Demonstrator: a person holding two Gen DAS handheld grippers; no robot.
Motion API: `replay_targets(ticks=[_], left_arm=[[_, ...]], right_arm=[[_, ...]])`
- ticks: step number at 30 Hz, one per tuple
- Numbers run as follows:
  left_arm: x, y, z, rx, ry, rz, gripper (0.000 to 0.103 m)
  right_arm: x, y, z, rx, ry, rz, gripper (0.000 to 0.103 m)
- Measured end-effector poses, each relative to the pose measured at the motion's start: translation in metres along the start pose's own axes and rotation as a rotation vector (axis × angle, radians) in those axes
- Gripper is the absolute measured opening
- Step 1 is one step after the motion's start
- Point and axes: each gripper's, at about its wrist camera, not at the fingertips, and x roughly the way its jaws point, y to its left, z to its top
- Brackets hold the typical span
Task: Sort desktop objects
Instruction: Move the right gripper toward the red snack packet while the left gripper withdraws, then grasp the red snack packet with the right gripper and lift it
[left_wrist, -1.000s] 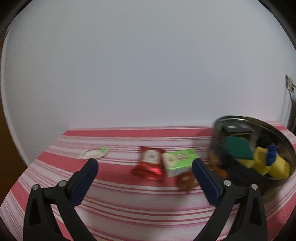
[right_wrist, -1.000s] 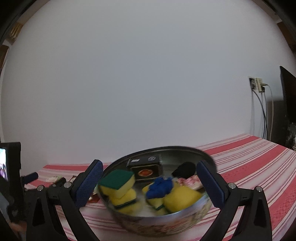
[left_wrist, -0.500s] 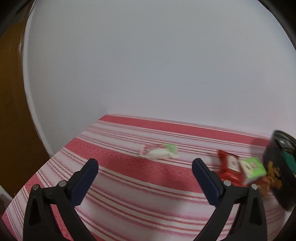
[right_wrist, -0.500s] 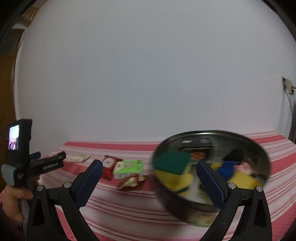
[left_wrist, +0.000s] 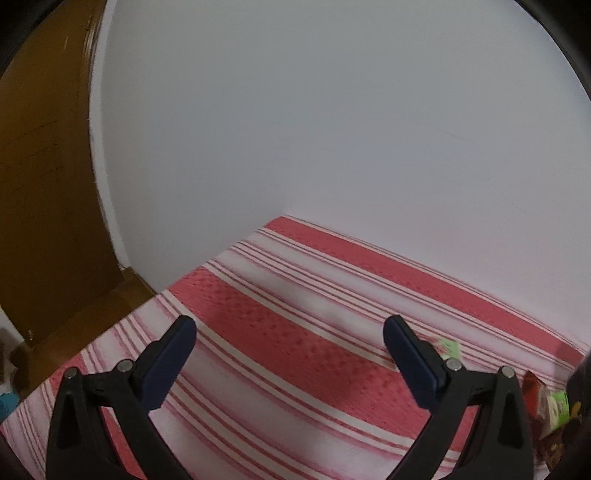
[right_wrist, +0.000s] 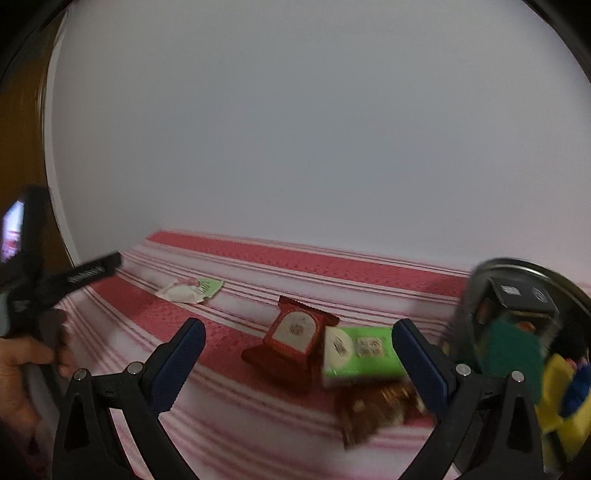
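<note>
In the right wrist view, my right gripper (right_wrist: 295, 336) stands open above the striped tablecloth (right_wrist: 236, 295). Between its fingers lie a red snack packet (right_wrist: 291, 334), a green and white box (right_wrist: 356, 350) and a brown packet (right_wrist: 376, 406). A white and green wrapper (right_wrist: 190, 290) lies farther back on the left. A metal bowl (right_wrist: 517, 264) at the right holds sponges (right_wrist: 517, 354) and a dark box (right_wrist: 521, 295). My left gripper (left_wrist: 290, 332) is open over bare cloth; the white and green wrapper (left_wrist: 448, 347) and the green box (left_wrist: 556, 406) peek out at its right.
A hand (right_wrist: 22, 365) holds the left gripper's handle (right_wrist: 74, 277) at the left edge of the right wrist view. A white wall stands behind the table. A brown door (left_wrist: 40, 184) and floor lie past the table's left edge (left_wrist: 122, 321).
Both views have swung left. The bowl has slid to the right edge of the right wrist view and out of the left wrist view, where the table's left corner now shows.
</note>
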Motion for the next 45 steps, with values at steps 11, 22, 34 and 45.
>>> replay_targets(ticks=[11, 22, 34, 45], left_arm=[[0.005, 0.004, 0.002, 0.0, -0.004, 0.027, 0.102], [0.008, 0.012, 0.003, -0.057, 0.055, -0.006, 0.102], [-0.006, 0.022, 0.006, -0.101, 0.026, -0.095, 0.1], [-0.016, -0.05, -0.009, 0.086, 0.072, -0.296, 0.1]], right_arm=[[0.082, 0.007, 0.012, -0.052, 0.283, -0.089, 0.102], [0.098, 0.02, 0.014, -0.116, 0.342, -0.111, 0.051], [-0.039, -0.001, -0.01, 0.003, 0.063, 0.097, 0.043], [-0.091, -0.053, -0.025, 0.053, -0.026, 0.04, 0.043]])
